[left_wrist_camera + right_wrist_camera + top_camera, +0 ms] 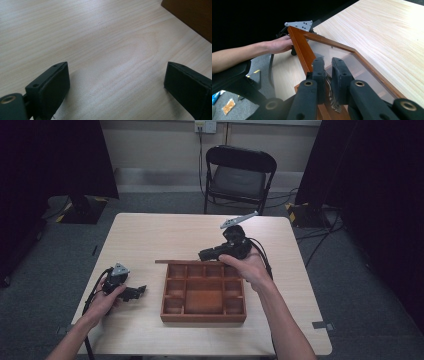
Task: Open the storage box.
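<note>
**Lid of the wooden box held open by its clasp**

The wooden box sits near the middle of the table, a shallow tray split into small compartments around a larger one. Its lid, a wooden frame around a clear pane, is swung up at the far edge of the box; from the high view it shows edge-on as a thin strip. On the lid's front rail hangs a small ornate metal clasp.

The right gripper has its jaws drawn together, clamped on that clasp at the lid's rail. In the high view the right hand holds it just over the box's far right corner.

The left gripper rests on the table to the left of the box, near it but apart, in the left hand. Its jaws stand wide apart over bare wood, nothing between them, with a corner of the box at the upper right of the left gripper view.
</note>
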